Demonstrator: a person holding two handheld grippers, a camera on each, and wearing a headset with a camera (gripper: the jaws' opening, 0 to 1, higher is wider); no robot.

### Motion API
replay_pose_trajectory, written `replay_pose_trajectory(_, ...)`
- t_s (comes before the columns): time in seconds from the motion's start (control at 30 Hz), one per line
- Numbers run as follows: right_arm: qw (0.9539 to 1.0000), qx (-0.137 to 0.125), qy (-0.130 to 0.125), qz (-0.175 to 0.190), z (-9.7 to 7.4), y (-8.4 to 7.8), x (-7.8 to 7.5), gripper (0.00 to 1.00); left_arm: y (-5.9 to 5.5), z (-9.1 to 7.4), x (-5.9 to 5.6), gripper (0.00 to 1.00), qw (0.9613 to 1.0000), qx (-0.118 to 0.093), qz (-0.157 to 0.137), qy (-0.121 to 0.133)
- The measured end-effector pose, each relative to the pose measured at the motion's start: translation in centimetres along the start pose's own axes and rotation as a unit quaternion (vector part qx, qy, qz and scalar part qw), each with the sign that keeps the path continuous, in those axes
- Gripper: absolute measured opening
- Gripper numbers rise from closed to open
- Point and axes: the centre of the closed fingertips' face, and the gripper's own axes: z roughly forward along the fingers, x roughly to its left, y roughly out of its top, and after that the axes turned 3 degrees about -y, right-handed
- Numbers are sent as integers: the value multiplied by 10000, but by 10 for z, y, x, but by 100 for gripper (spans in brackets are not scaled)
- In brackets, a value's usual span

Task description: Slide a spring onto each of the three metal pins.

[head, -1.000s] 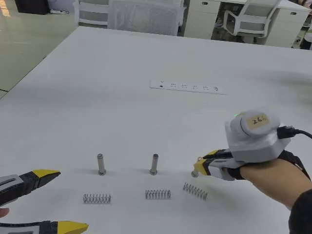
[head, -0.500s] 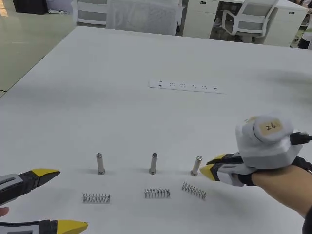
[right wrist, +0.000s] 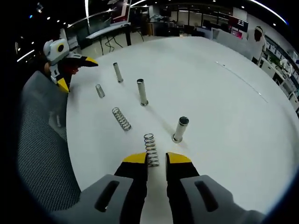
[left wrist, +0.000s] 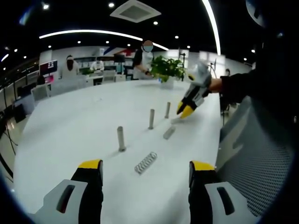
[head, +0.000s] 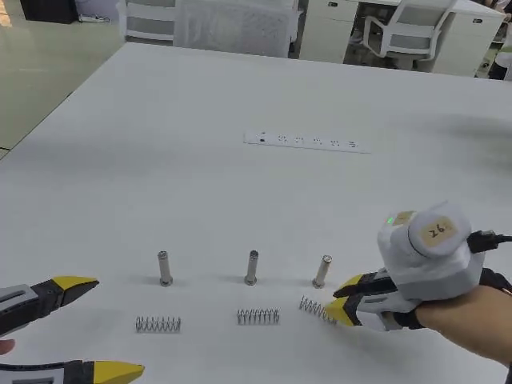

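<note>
While our right gripper (right wrist: 156,161) held its jaws narrowly apart, clamping nothing, the nearest spring (right wrist: 150,148) lay with its near end between the tips, long axis running straight ahead; the nearest pin (right wrist: 180,129) stood upright just beyond, ahead-right. Our left gripper (left wrist: 146,166) gaped empty, well apart.

White table (head: 240,96), 3 pins (head: 252,268), 3 springs (head: 258,318)

An open-plan office: swivel chairs (head: 398,34) and white cabinets (head: 332,32) far ahead of the jaws, ceiling strip lights (left wrist: 93,33) above, a potted plant (left wrist: 167,69) beyond
</note>
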Motion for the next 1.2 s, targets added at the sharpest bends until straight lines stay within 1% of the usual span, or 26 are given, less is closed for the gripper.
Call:
replay_pose_trajectory(0.17,9997,169,62,-184,3,-5,3,11,0,0,0,71,10000,12,16,-9)
replay_pose_trajectory(0.4,9989,309,192,-280,7,-7,8,10,0,0,-1,71,10000,15,11,-25)
replay_pose_trajectory(0.63,9978,481,200,-407,9,-14,9,9,-1,0,0,71,10000,19,7,-30)
replay_pose_trajectory(0.77,9975,514,202,-446,9,-14,8,8,-1,0,-1,71,10000,29,9,-43)
replay_pose_trajectory(0.83,9969,523,180,-561,10,-14,8,8,-1,0,-1,71,10000,29,12,-51)
replay_pose_trajectory(0.93,9970,540,171,-530,9,-13,8,8,0,-1,-2,71,10000,32,27,-62)
replay_pose_trajectory(1.1,9972,500,183,-517,5,-9,11,7,4,-4,-8,70,9998,54,86,-160)
replay_pose_trajectory(1.2,9975,456,192,-500,0,-6,12,7,9,-5,-13,69,9996,56,92,-272)
